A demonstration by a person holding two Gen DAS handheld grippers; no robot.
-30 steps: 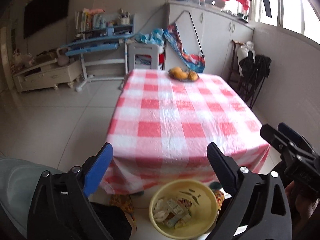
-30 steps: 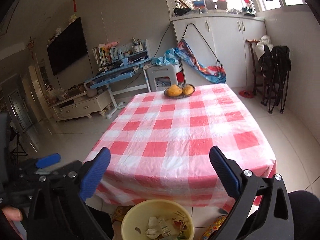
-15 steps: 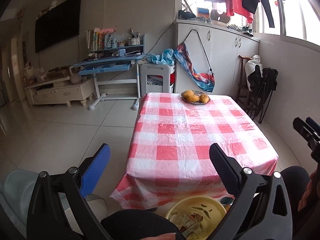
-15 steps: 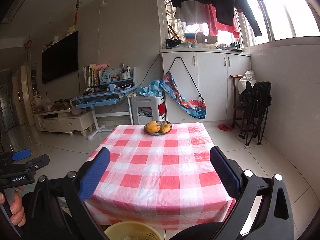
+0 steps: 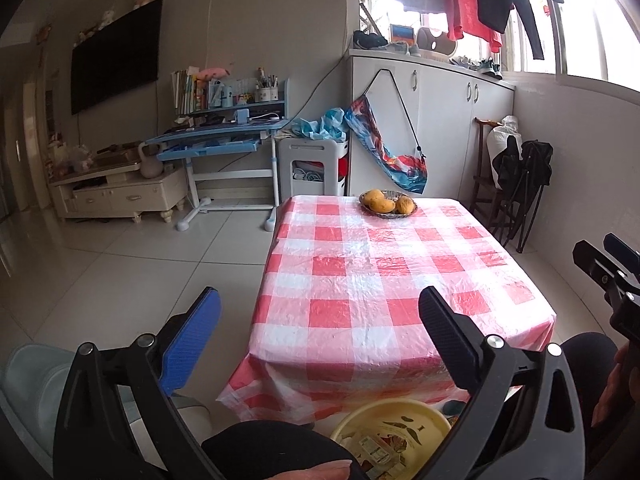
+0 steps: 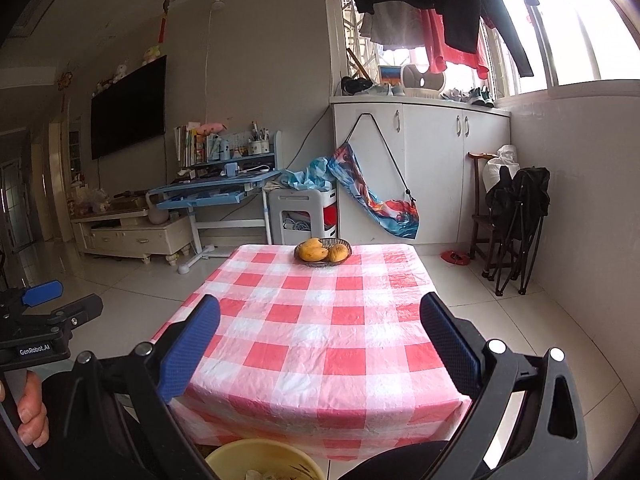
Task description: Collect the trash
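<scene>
A yellow bowl (image 5: 404, 420) holding wrappers and scraps sits low in front of the table, between a person's knees; its rim (image 6: 256, 456) also shows at the bottom of the right wrist view. My left gripper (image 5: 320, 320) is open and empty, held above the bowl and facing the table. My right gripper (image 6: 320, 324) is open and empty too, level with the table's near edge. Each gripper shows at the side of the other's view. The red-and-white checked tablecloth (image 5: 380, 280) carries no loose trash that I can see.
A basket of mangoes (image 5: 387, 203) stands at the table's far end. Behind it are a blue desk (image 5: 216, 144), a white stool (image 5: 312, 168) and white cabinets (image 5: 440, 120). Folded black chairs (image 5: 524, 184) lean against the right wall. Tiled floor (image 5: 120, 272) lies to the left.
Both grippers have risen and tilted up from the yellow bowl toward the room. The bowl has slid to the bottom edge of both views. Both stay open.
</scene>
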